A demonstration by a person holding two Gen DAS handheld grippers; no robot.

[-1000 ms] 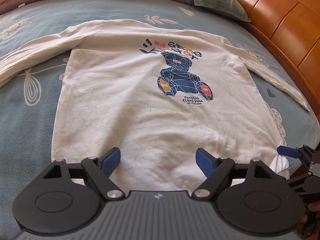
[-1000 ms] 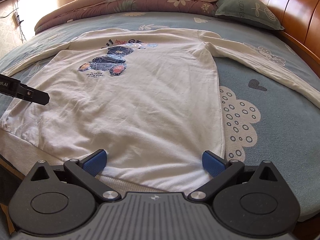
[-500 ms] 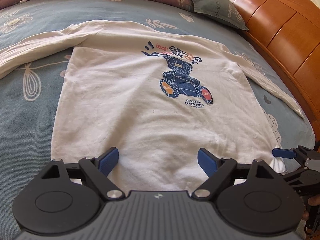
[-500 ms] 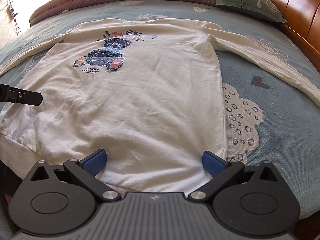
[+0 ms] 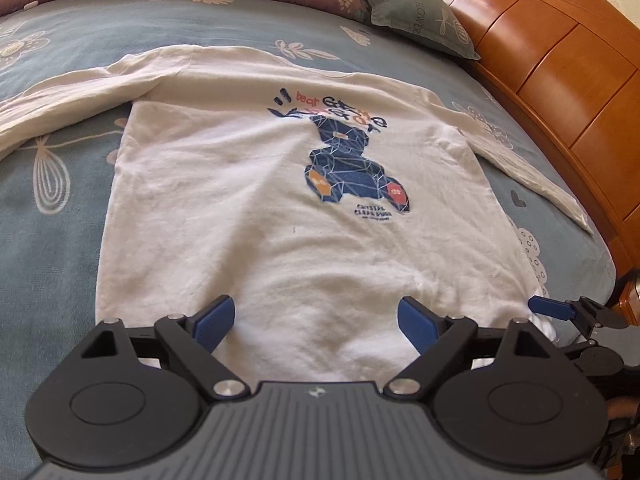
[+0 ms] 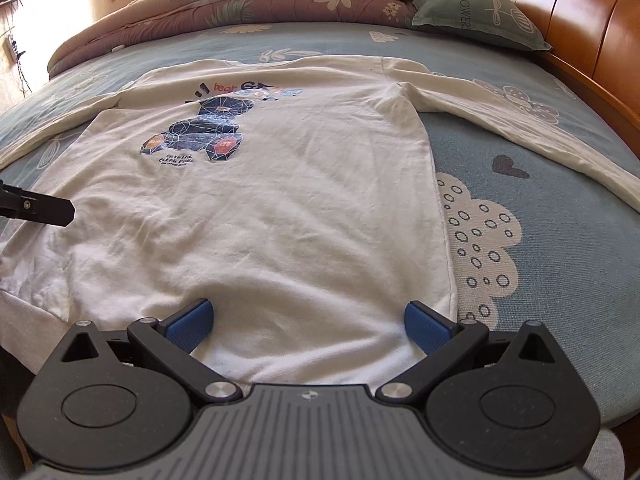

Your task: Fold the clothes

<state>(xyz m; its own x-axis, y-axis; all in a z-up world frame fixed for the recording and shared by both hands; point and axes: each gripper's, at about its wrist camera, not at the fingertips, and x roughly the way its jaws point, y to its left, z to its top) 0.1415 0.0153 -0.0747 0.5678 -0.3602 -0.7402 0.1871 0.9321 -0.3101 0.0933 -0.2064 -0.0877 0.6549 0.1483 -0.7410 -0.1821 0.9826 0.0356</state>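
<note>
Sunlit bedroom, and we're looking down a bed dressed in a blue patterned sheet (image 5: 60,240), wooden headboard (image 5: 560,92) curving along the right, a green pillow (image 6: 472,12) and a rolled quilt (image 6: 248,0) at the far end. Spread flat on that sheet, print side up, lies the white long-sleeved shirt (image 5: 280,208), both sleeves flung wide, the bear print (image 5: 352,168) on its chest, the hem nearest us at the bed's edge. It looks like light, soft cotton that will slump and crease the moment it's lifted and give no resistance at all, so a pinch on one layer may drag the rest along unevenly. My read: the sensible holds are the two hem corners, or a shoulder and the hem on one side, pinching both layers at the seam. Now the tools. The left gripper (image 5: 316,314) hovers over the middle of the hem, jaws wide and opening further, bare cloth showing between the blue pads (image 5: 216,318), nothing pinched. The right gripper (image 6: 308,322) sits over the hem's right-hand part, near the shirt's side seam, jaws spread just as wide, pads clear of the fabric as far as I can judge, nothing held. Each gripper peeks into the other's view, so they're working close together along the same edge.
</note>
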